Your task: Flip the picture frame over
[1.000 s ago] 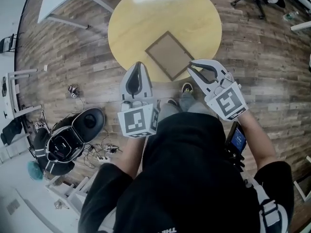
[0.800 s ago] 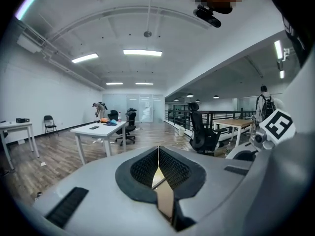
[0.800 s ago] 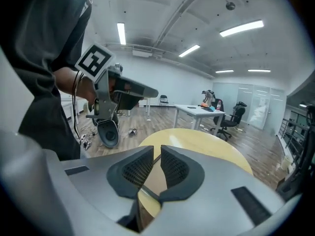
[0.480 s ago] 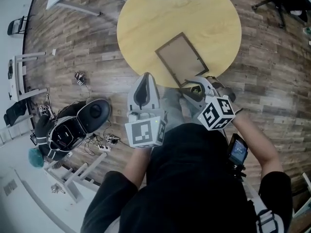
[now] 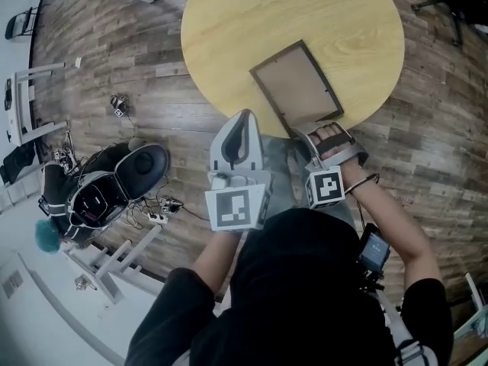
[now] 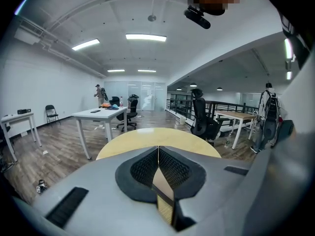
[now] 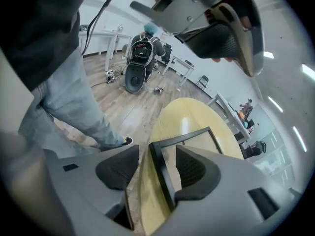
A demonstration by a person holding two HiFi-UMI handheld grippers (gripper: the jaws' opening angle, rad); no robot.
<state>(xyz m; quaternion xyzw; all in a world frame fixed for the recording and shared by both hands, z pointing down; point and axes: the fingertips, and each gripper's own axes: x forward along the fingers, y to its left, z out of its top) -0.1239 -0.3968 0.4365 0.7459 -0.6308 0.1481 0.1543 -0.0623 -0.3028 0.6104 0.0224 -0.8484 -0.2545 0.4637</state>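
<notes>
as it lies flat, the picture frame (image 5: pixel 297 90) slants lengthwise away leftward

free: tabletop (image 5: pixel 229 36) left of picture frame (image 5: pixel 296 86) | obstacle: picture frame at near rim

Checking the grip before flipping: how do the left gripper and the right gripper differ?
The left gripper has shut, empty jaws; the right gripper has just been opening its jaws, now apart around the picture frame edge. The left gripper points about level; the right gripper tilts down at the table rim. Both are grey.
</notes>
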